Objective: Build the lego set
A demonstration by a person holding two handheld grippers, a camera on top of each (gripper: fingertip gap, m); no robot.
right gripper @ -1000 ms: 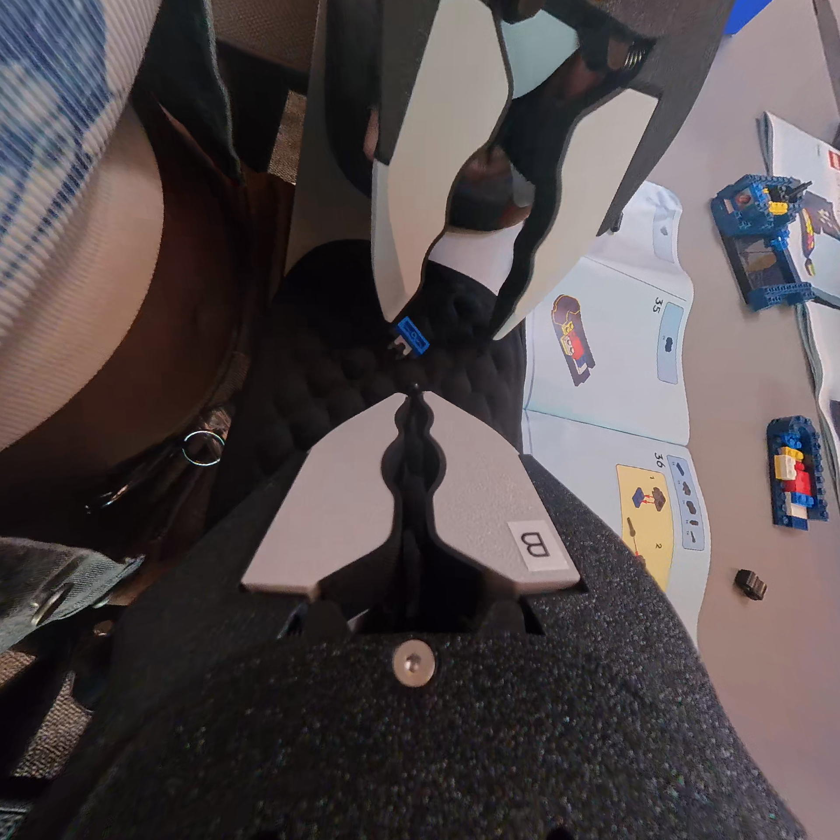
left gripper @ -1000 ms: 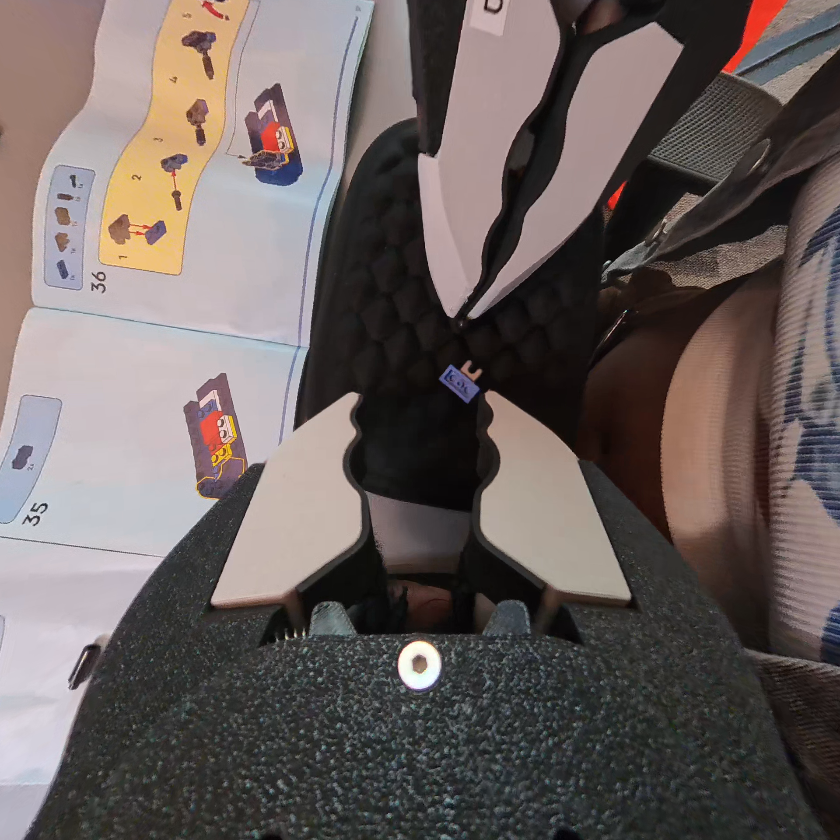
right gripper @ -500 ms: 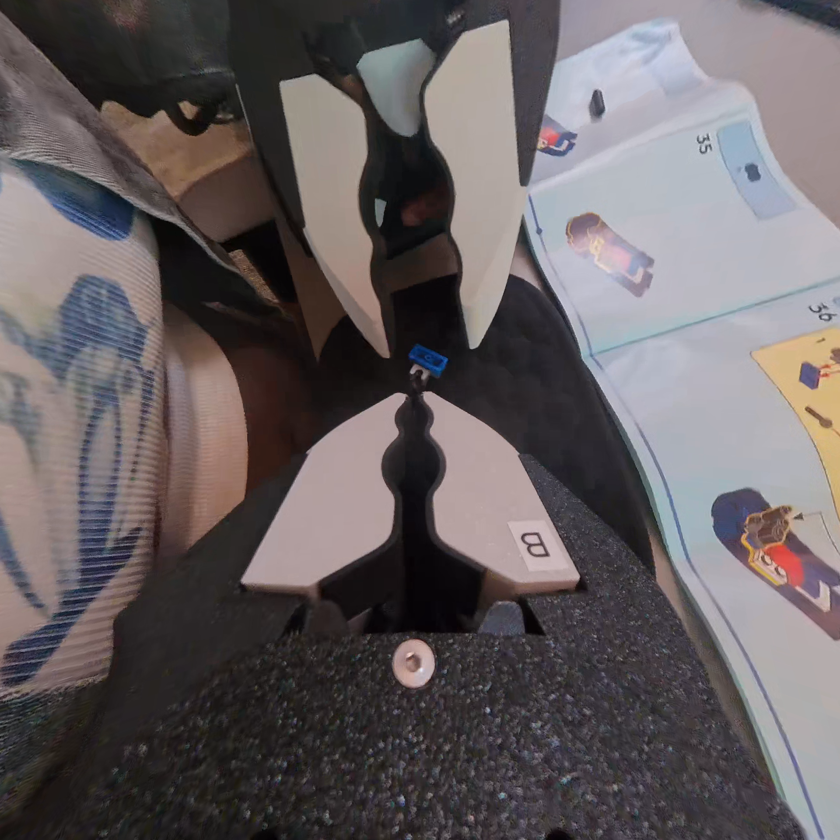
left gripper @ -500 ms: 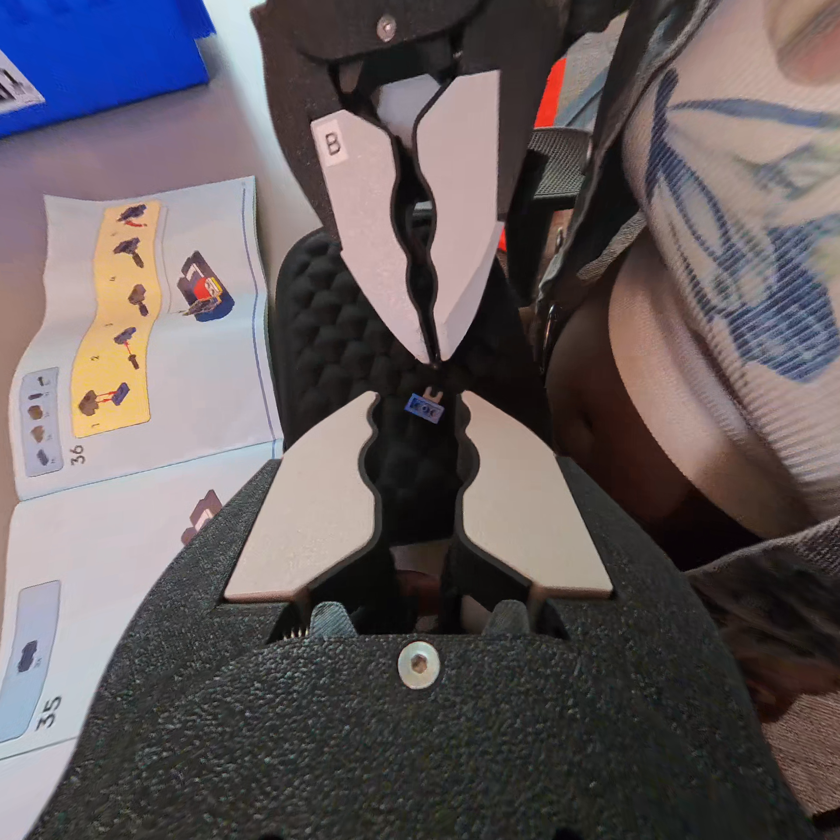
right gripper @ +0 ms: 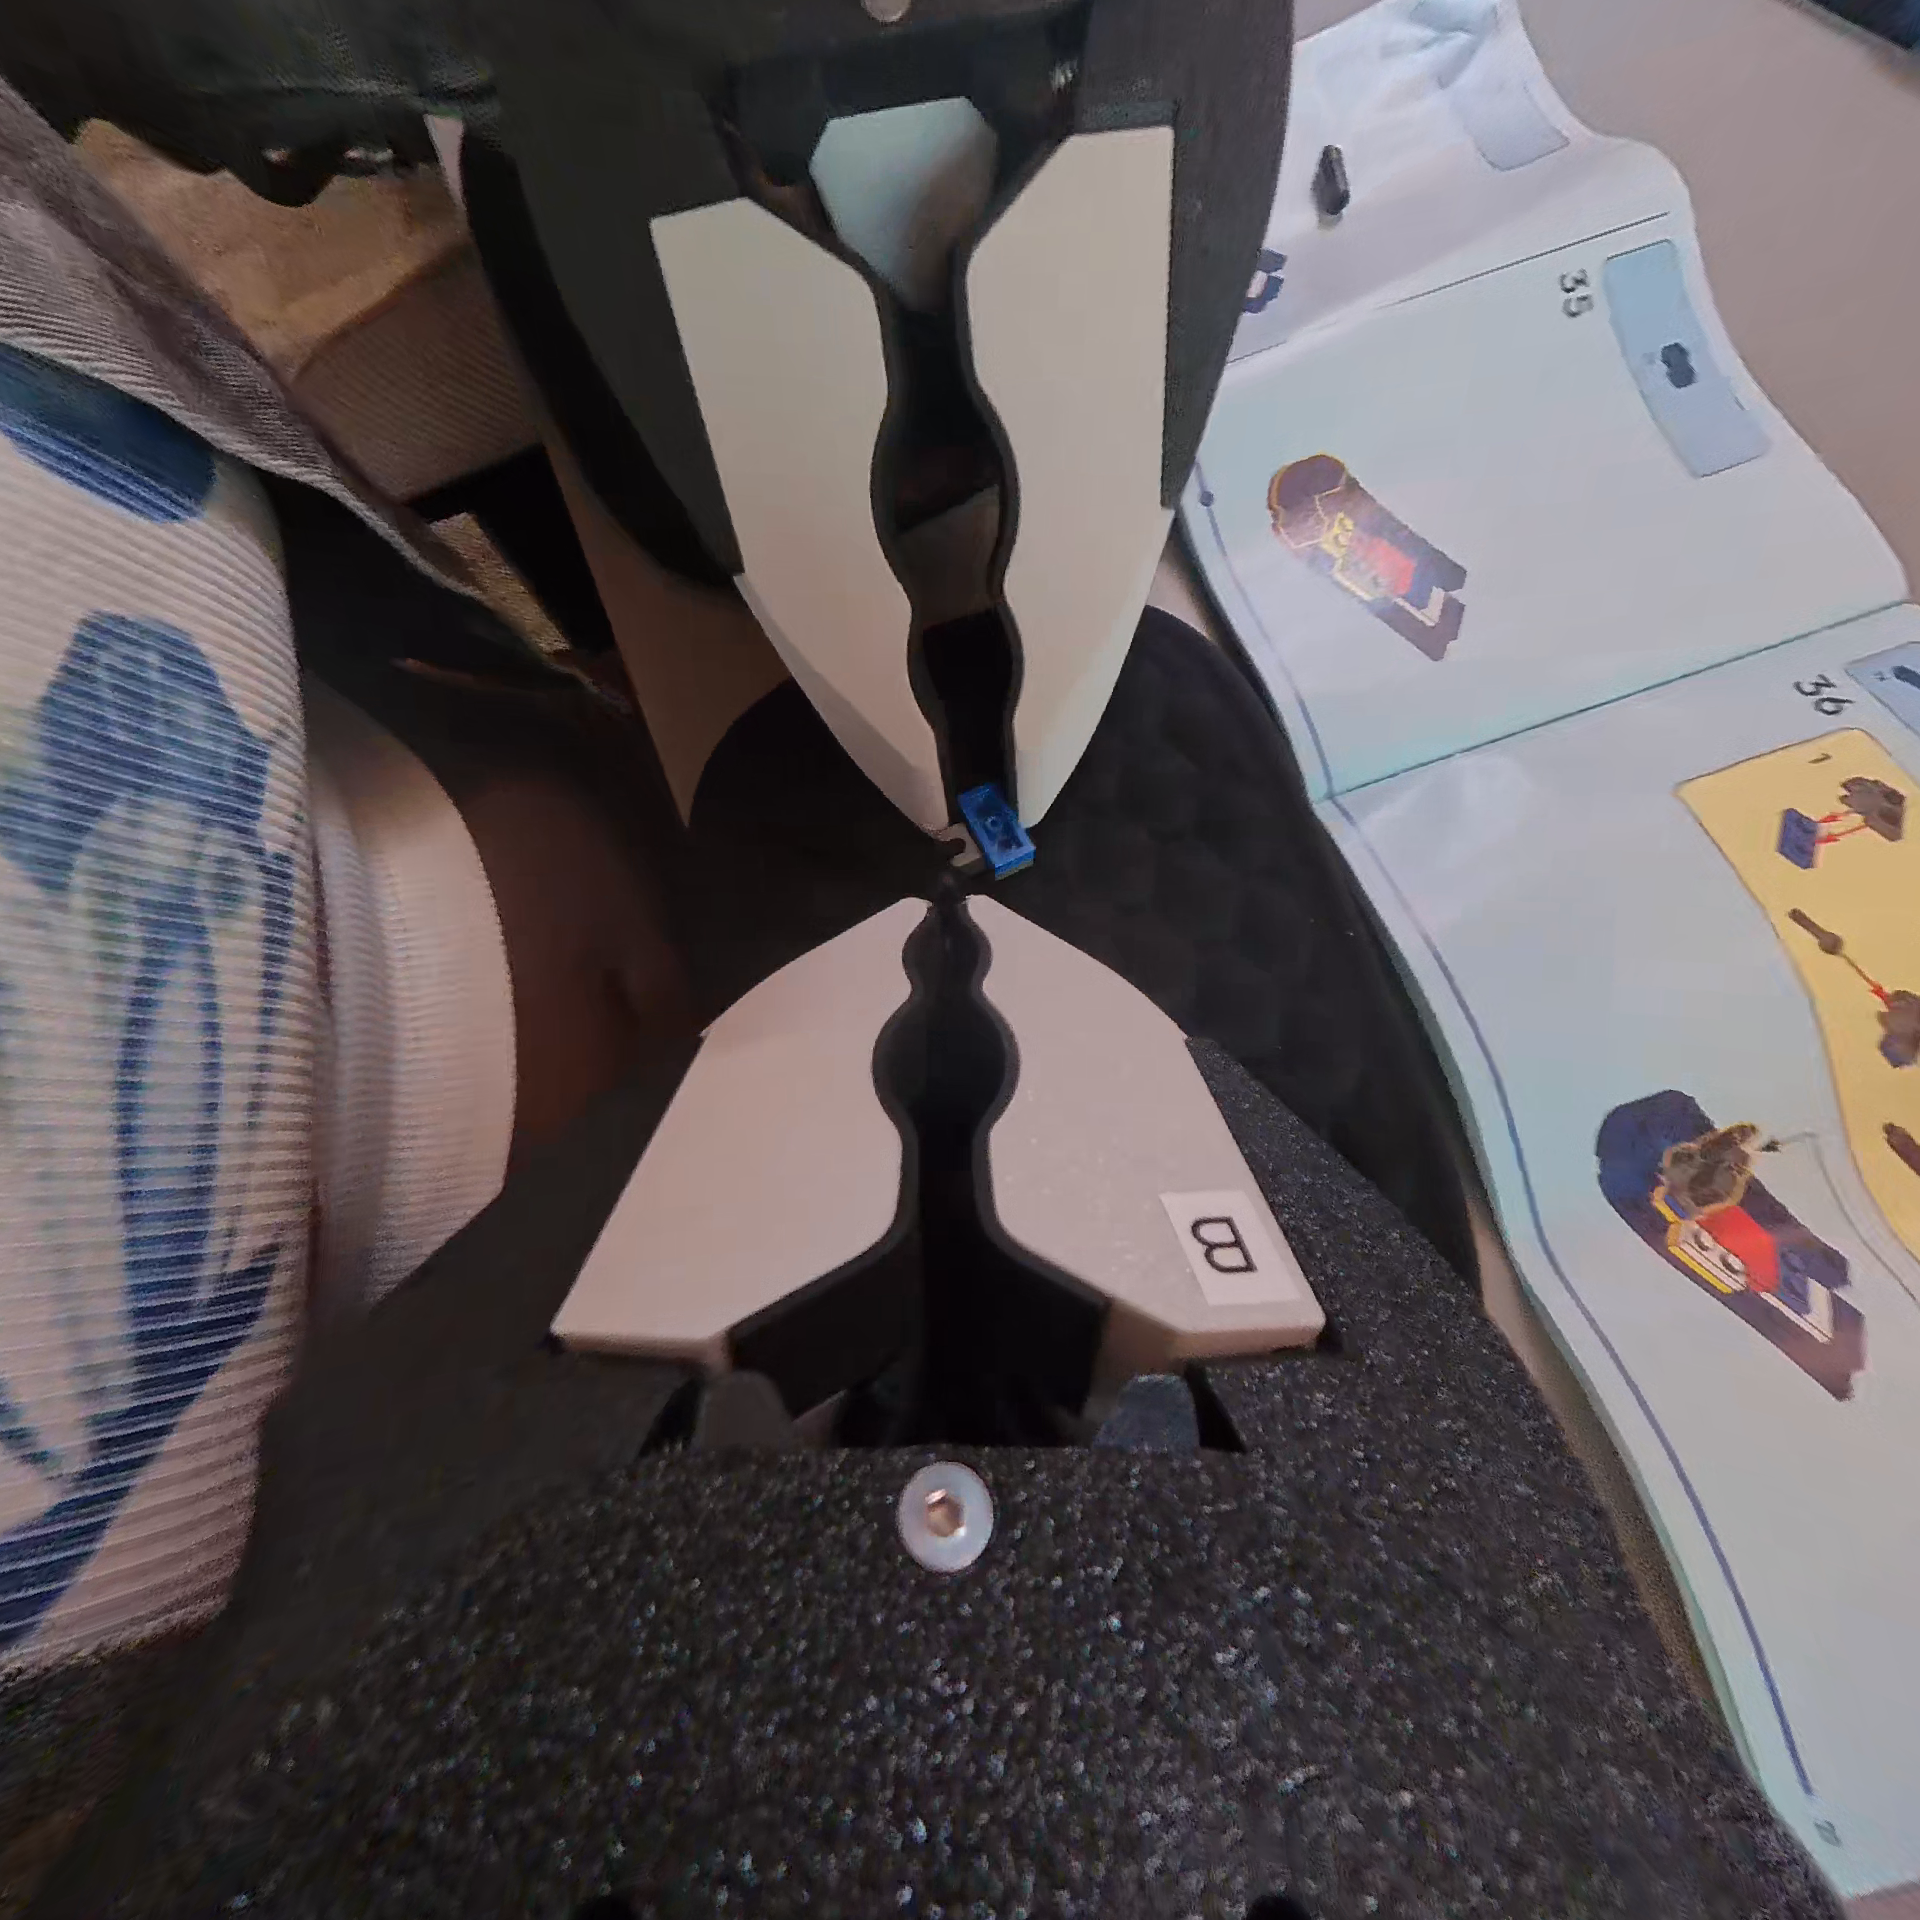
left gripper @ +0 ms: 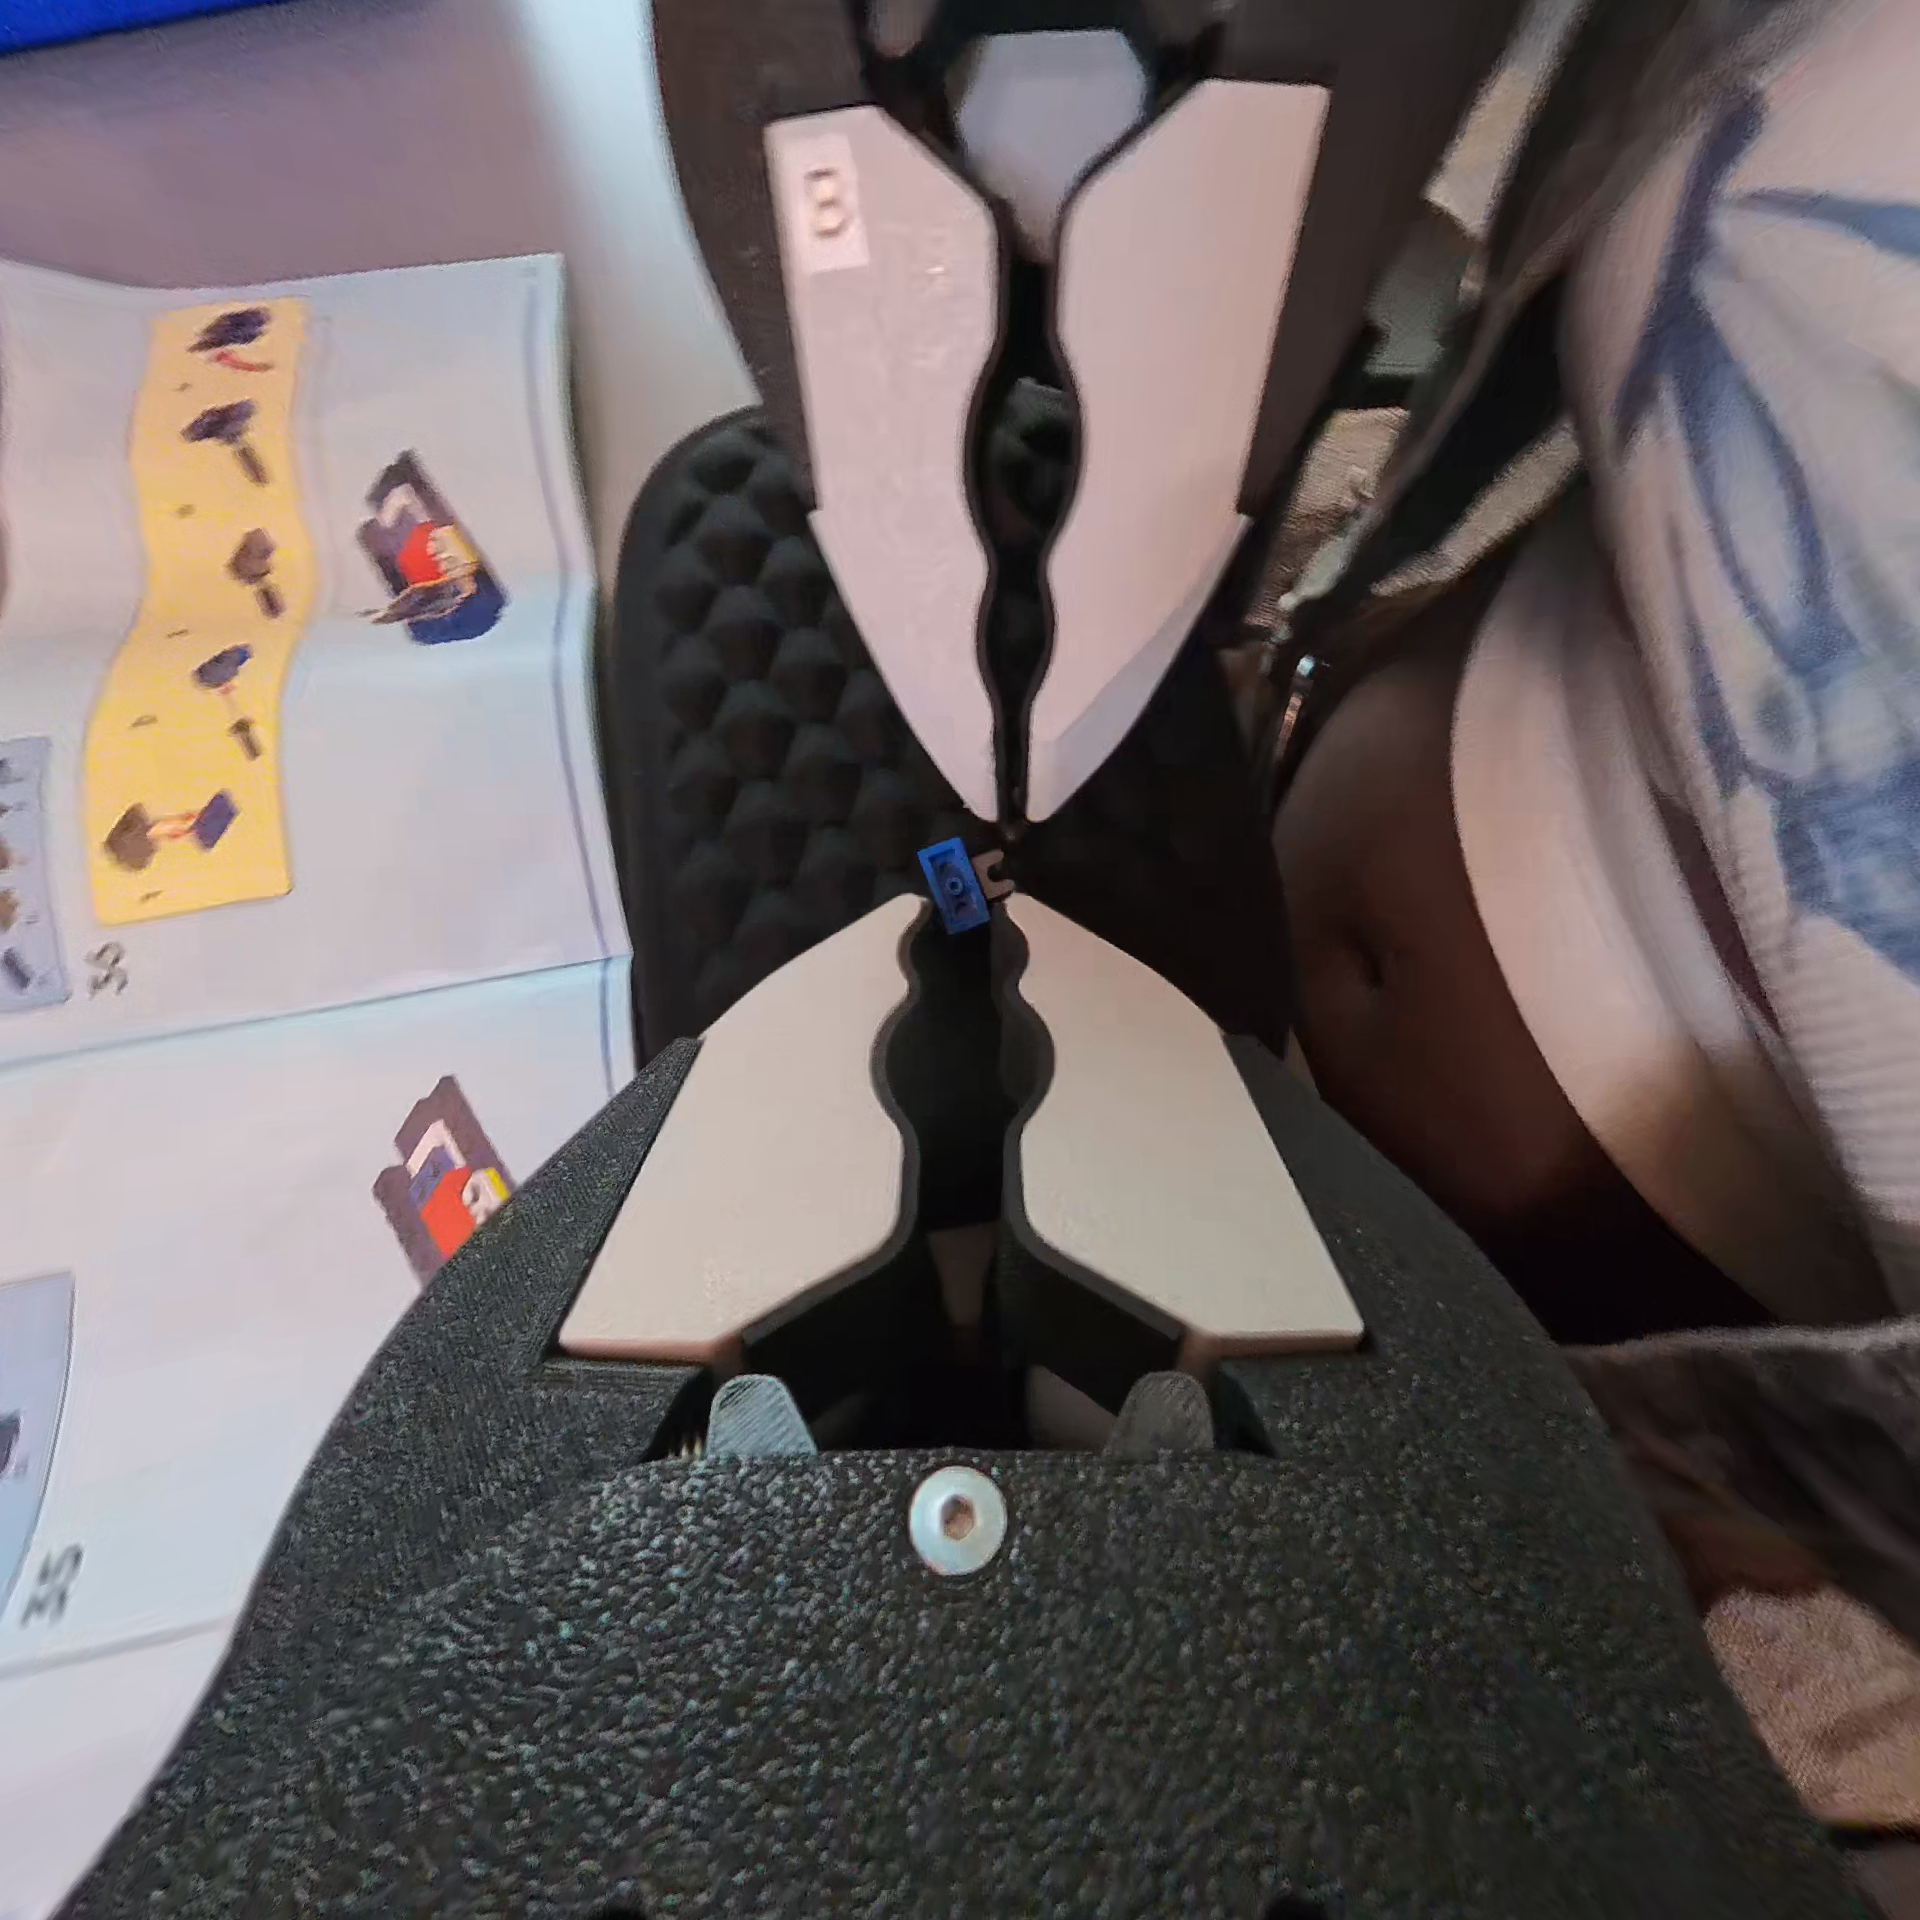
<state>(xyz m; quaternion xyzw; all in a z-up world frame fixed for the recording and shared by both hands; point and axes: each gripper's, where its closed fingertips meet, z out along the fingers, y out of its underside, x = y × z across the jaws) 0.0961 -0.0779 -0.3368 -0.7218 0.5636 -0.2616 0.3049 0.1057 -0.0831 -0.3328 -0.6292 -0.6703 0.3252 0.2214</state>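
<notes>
While the left gripper (left gripper: 961, 914) is pinching a small blue brick plate (left gripper: 954, 885), the right gripper (right gripper: 948, 902) is clenched on a tiny dark pin at its grey clip (right gripper: 962, 844) (over the black padded cushion (left gripper: 748, 665), beside the instruction booklet (right gripper: 1558, 623)). It looks light, rigid, slippery; best gripped by its flat faces.

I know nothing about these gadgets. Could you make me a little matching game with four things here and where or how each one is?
Things:
1. small blue toy brick plate with a white clip
2. black quilted foam pad
3. pale blue paper building booklet
4. right gripper with grey fingers

Places or states:
A. lying open, pictured steps showing
B. fingertips closed together
C. between the fingertips of the left gripper
D. beneath both grippers, beside the booklet

Pairs: 1-C, 2-D, 3-A, 4-B
</notes>
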